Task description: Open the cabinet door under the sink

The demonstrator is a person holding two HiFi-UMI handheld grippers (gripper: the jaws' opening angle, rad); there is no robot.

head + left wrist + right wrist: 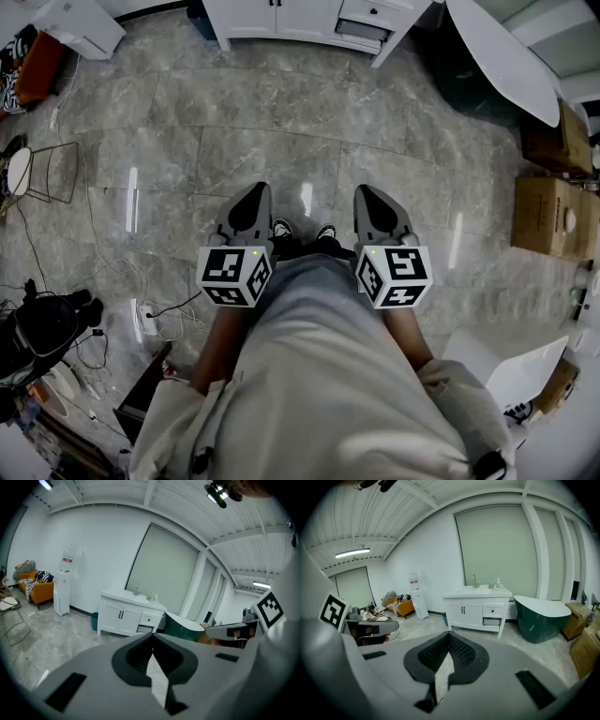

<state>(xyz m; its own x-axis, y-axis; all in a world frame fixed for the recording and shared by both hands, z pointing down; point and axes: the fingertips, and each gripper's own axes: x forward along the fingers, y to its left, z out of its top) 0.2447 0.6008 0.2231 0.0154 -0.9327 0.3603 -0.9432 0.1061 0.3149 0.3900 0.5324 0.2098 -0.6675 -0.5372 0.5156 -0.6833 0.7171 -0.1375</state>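
Note:
The white sink cabinet stands against the far wall, several steps away across the floor. Its two doors with dark handles are closed, and a faucet rises from the top. The cabinet also shows in the left gripper view, small and distant. My left gripper and right gripper are held side by side in front of the person's legs, pointing toward the cabinet. Both have their jaws closed tip to tip with nothing between them, as in the left gripper and right gripper views.
A dark green bathtub stands right of the cabinet, with cardboard boxes beyond it. A water dispenser and orange sofa are at the left. A wire chair, cables and a power strip lie on the left floor.

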